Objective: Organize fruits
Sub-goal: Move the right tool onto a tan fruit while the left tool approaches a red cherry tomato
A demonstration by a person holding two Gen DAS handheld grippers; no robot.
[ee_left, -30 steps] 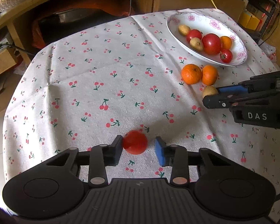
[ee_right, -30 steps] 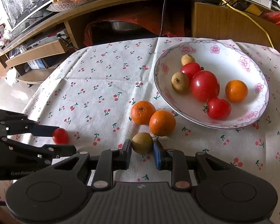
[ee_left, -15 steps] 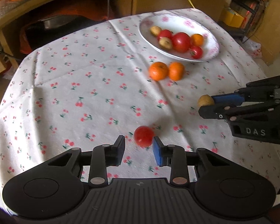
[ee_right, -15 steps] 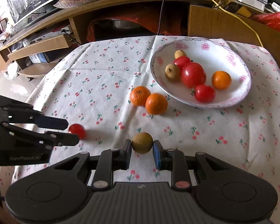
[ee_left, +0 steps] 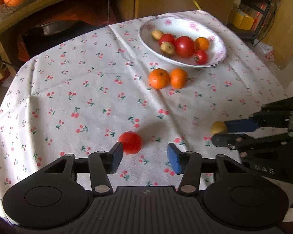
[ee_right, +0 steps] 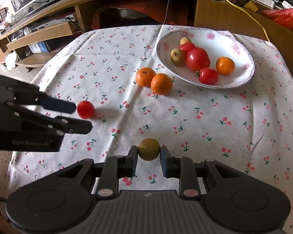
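My left gripper (ee_left: 144,157) is open; a small red tomato (ee_left: 130,142) sits on the cherry-print cloth against its left pad, apart from the right pad. The tomato also shows in the right wrist view (ee_right: 85,109), beside the left gripper (ee_right: 82,117). My right gripper (ee_right: 148,160) is shut on a small brown-yellow fruit (ee_right: 148,149), seen also in the left wrist view (ee_left: 218,128), held low over the cloth. Two oranges (ee_right: 154,80) lie together on the cloth near a white floral bowl (ee_right: 242,58).
The bowl holds tomatoes (ee_right: 197,58), an orange (ee_right: 225,66) and small brown fruits (ee_right: 177,56). A wooden shelf unit (ee_right: 127,2) and a cardboard box (ee_right: 214,13) stand behind the table. The table's edges fall away left and right.
My left gripper has opened wider; the tomato now rests by its left pad. Both grippers pulled back from the bowl. The right gripper keeps the brown fruit.
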